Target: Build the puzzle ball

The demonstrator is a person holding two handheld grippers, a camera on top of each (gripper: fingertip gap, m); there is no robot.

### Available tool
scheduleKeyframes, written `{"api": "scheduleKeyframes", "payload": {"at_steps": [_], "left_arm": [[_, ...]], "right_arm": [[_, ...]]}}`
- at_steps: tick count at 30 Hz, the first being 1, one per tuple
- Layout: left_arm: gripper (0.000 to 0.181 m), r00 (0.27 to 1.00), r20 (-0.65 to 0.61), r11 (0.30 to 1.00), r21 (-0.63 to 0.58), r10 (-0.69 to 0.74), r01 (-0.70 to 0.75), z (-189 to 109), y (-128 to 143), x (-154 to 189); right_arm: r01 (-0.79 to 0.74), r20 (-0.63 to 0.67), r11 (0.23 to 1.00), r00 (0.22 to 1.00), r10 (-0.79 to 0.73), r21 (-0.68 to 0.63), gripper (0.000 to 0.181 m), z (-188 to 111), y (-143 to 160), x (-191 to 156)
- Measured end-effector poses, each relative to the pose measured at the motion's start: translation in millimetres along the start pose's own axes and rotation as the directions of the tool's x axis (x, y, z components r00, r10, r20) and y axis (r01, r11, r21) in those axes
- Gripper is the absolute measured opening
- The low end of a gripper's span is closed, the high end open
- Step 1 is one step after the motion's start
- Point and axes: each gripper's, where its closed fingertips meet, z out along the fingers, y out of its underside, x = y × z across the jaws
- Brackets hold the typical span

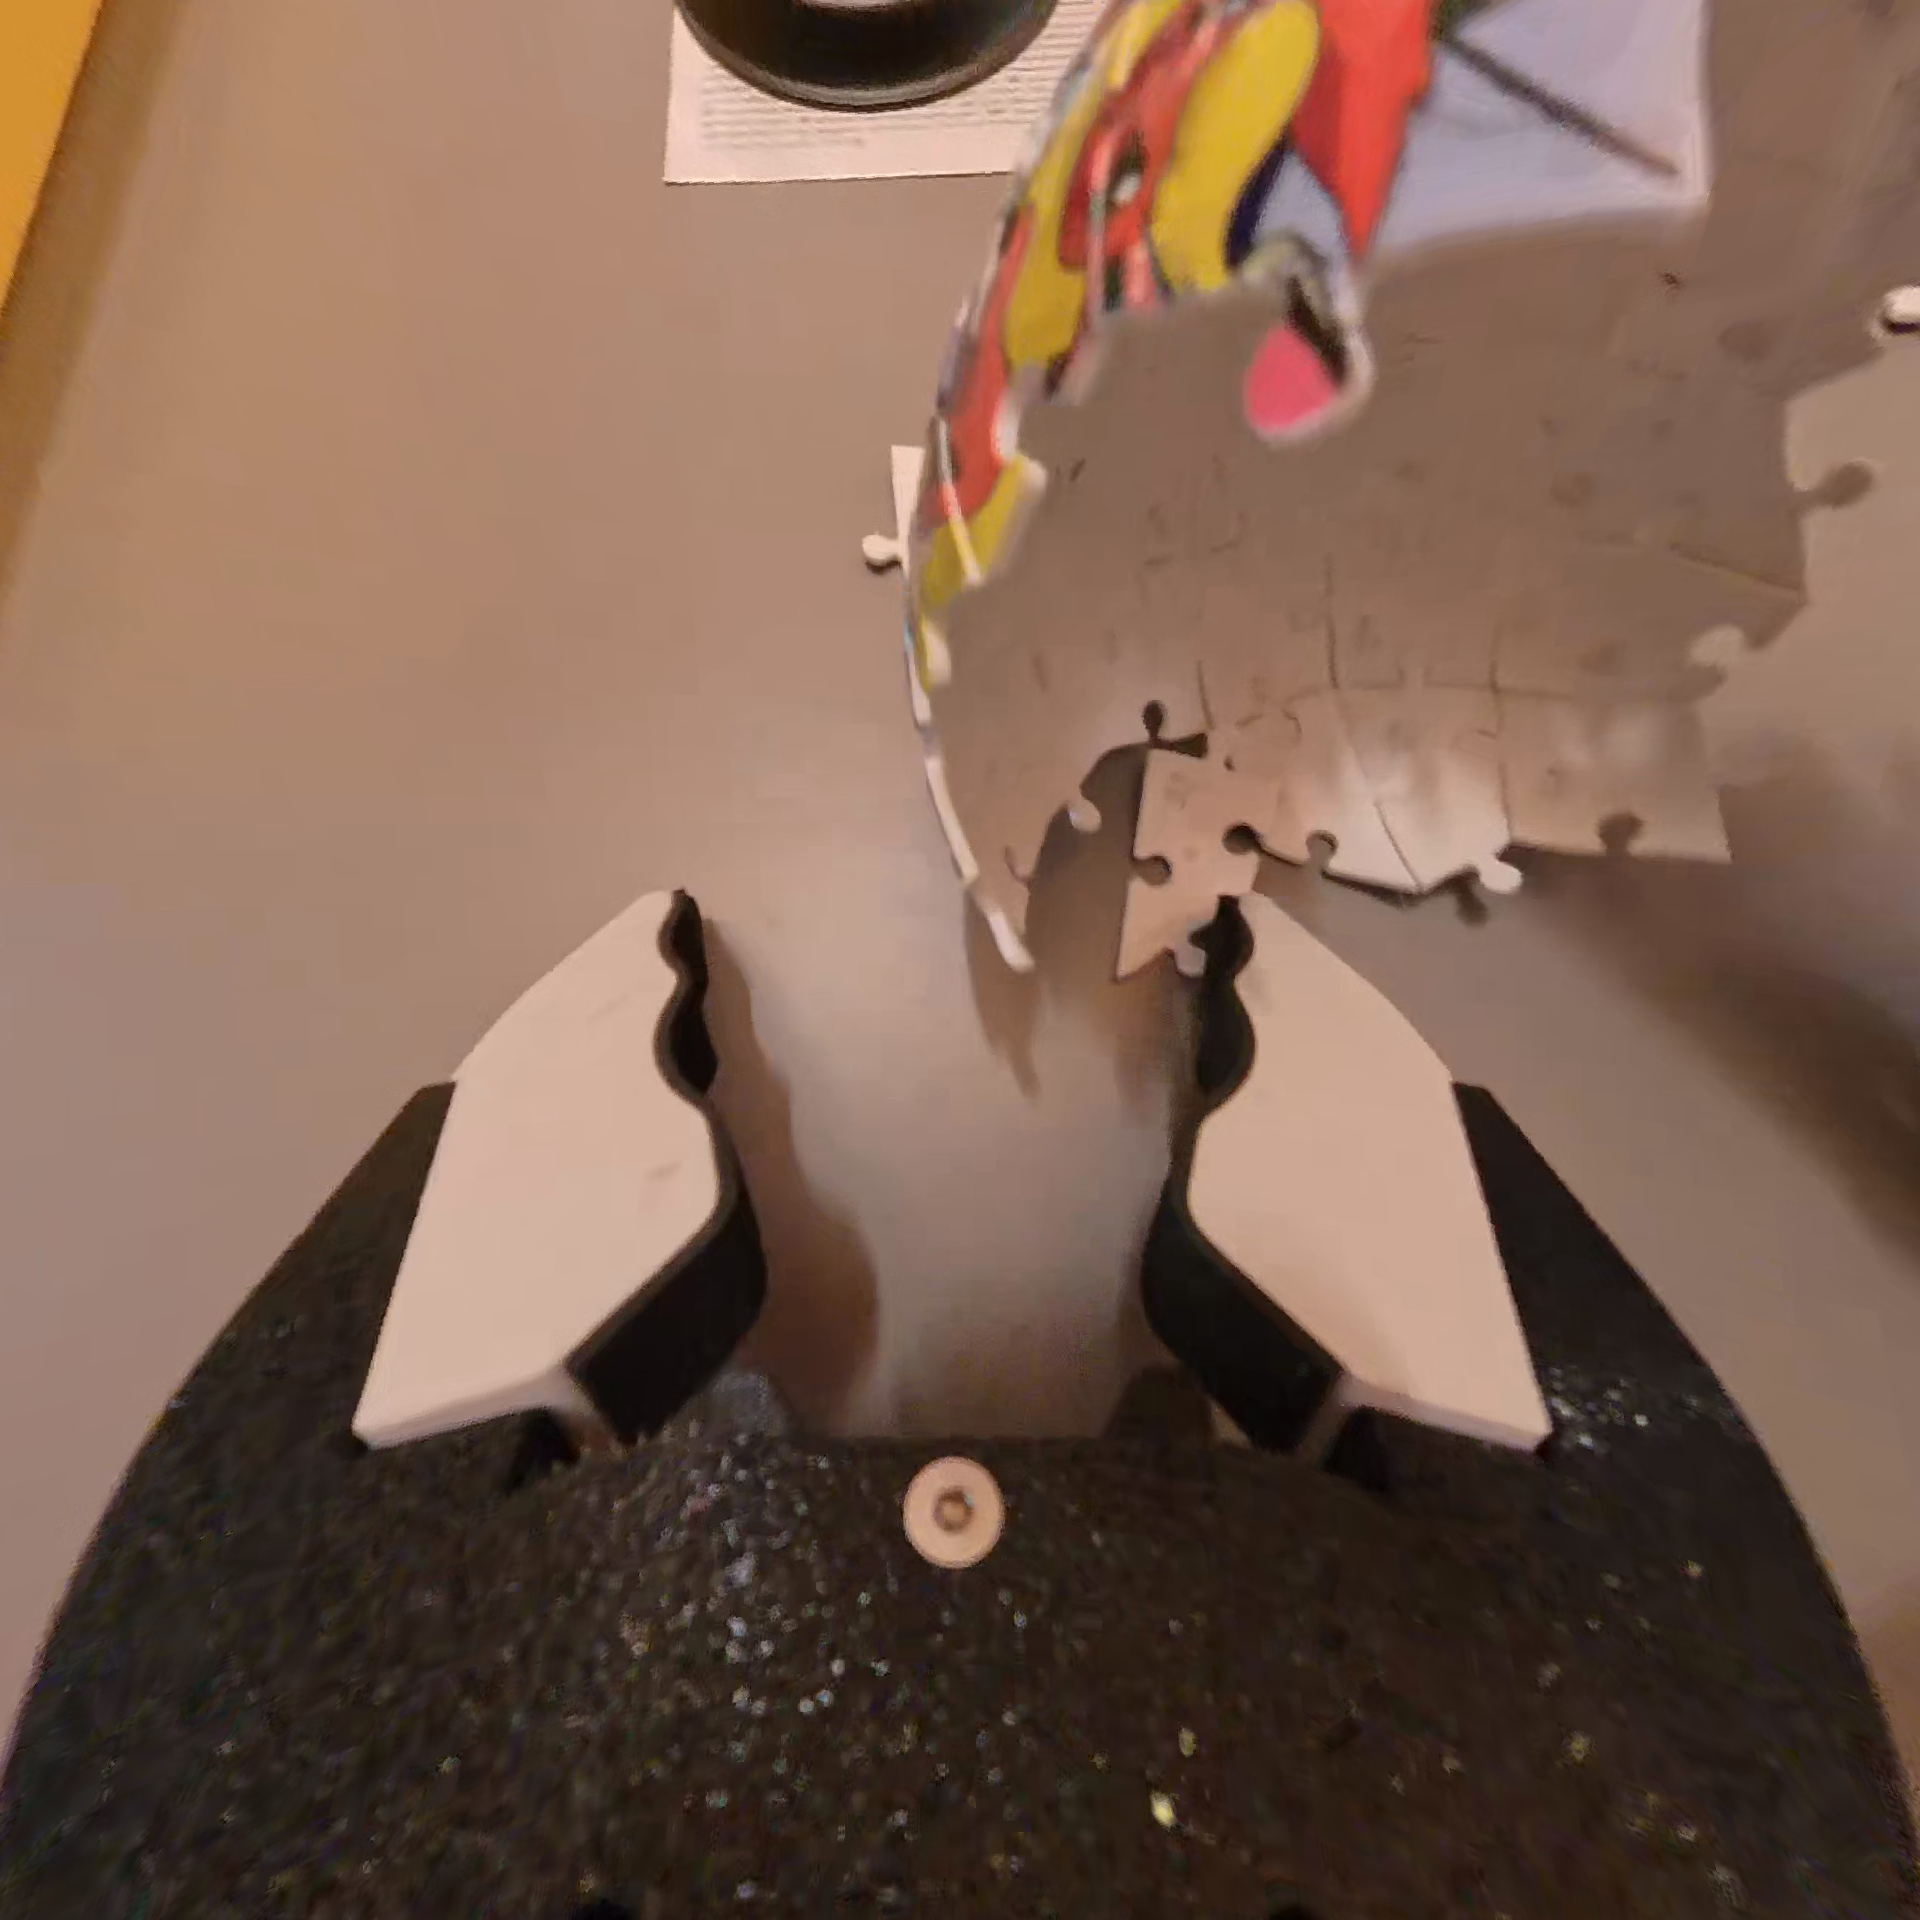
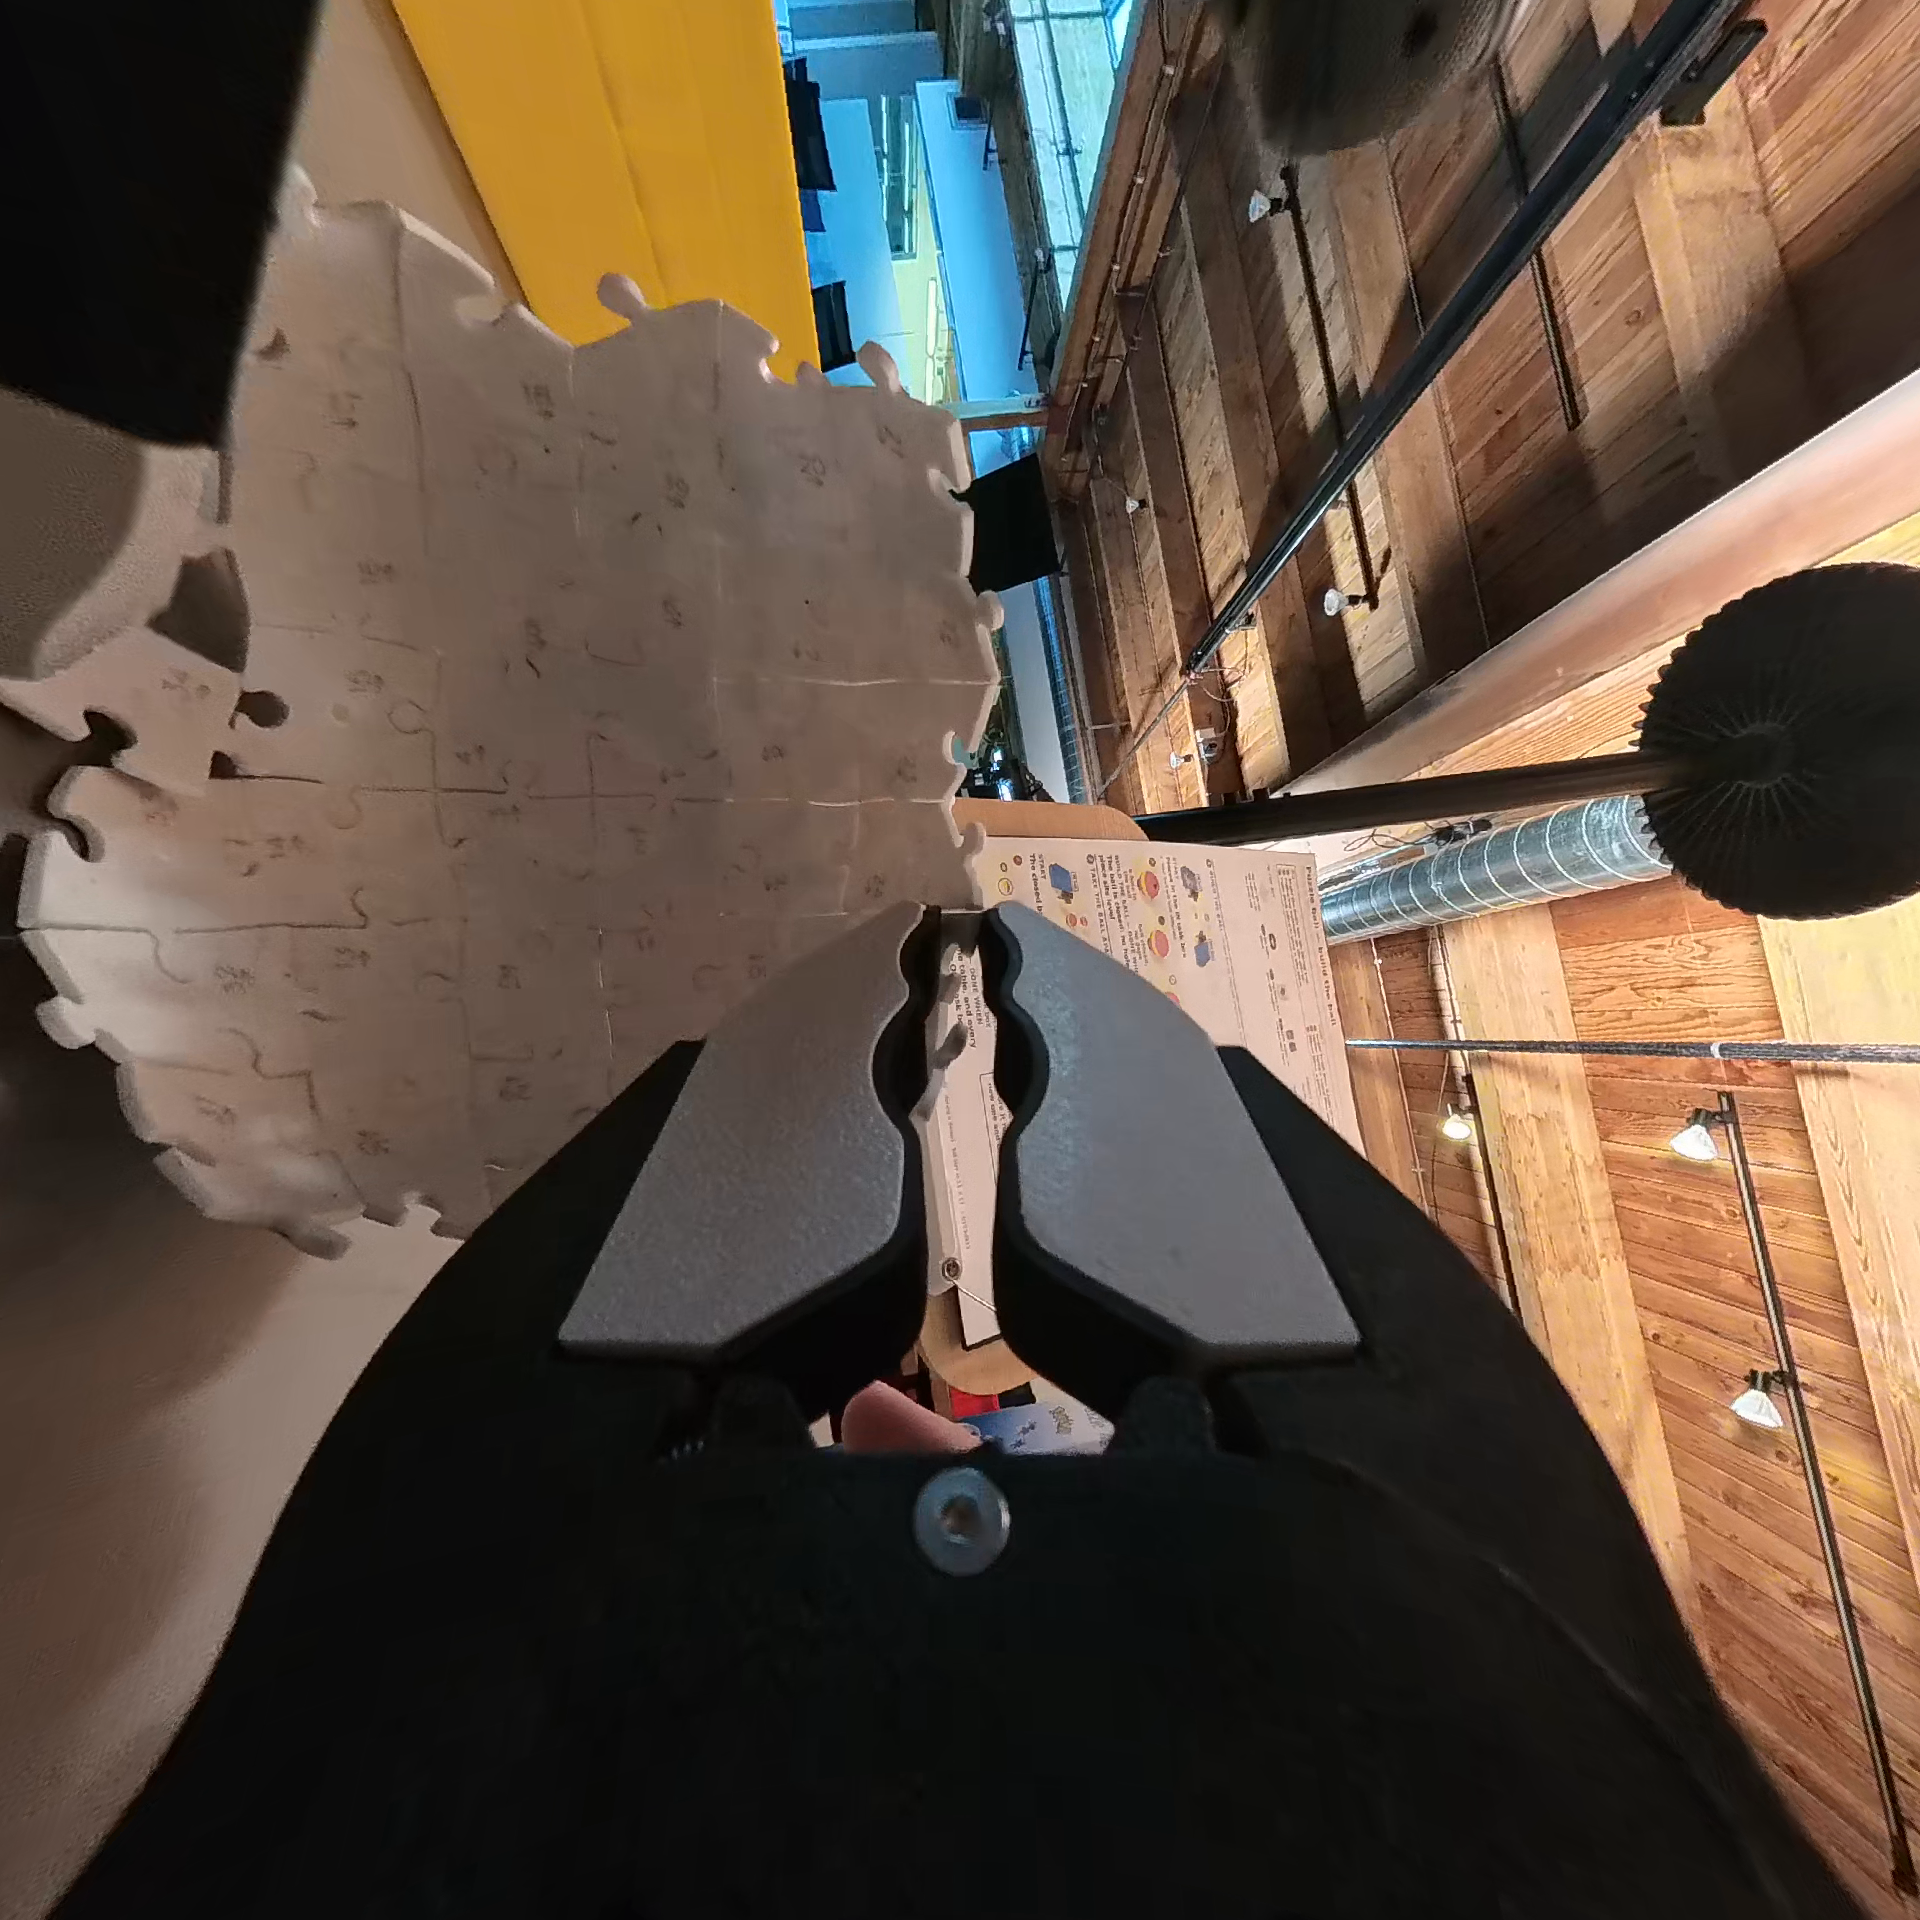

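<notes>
The partly built puzzle ball is a curved shell of joined pieces held in the air above the grey table. Its inside is white and its outside is red, yellow and blue. My left gripper is open and empty, and its right fingertip touches a loosely hanging piece at the shell's lower edge. In the right wrist view the shell fills the left half. My right gripper is shut on the shell's rim. The left gripper's white finger shows at the shell's far edge.
A black round object stands on a printed white sheet at the table's far side. A small white piece lies on the table behind the shell. A yellow surface borders the table on the left. An instruction sheet shows beyond my right fingers.
</notes>
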Motion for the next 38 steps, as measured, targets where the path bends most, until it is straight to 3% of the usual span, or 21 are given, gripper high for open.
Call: {"api": "scheduleKeyframes", "payload": {"at_steps": [4,10,14,25,35,38], "left_arm": [[0.091,0.994,0.082,0.997,-0.011,-0.072,0.073,3.9,-1.5,-7.1],[0.090,0.981,0.066,0.983,0.023,-0.182,0.180,2.4,-6.0,-3.9],[0.090,0.969,0.147,0.980,0.048,-0.198,0.193,2.0,-8.3,-20.9],[0.073,0.985,0.124,0.993,0.013,-0.122,0.121,2.9,-5.1,-7.0],[0.079,0.993,0.047,0.992,-0.051,-0.110,0.112,-8.8,10.4,10.8],[0.077,0.988,0.068,0.990,0.033,-0.140,0.138,-18.1,-2.6,1.0]], "right_arm": [[0.010,-0.005,1.000,1.000,-0.010,-0.009,0.007,-0.7,-0.5,0.4],[0.012,-0.007,1.000,1.000,-0.012,-0.017,0.007,-0.5,0.1,0.2],[0.014,-0.007,1.000,1.000,-0.014,-0.021,0.007,-0.8,-0.1,-0.2],[0.021,-0.012,1.000,1.000,-0.021,-0.022,0.007,-1.1,-1.3,-0.2],[0.020,-0.012,1.000,1.000,-0.020,-0.023,0.007,-1.2,-1.0,-0.3],[0.020,-0.012,1.000,1.000,-0.020,-0.024,0.007,-0.8,-0.7,-0.4]]}}
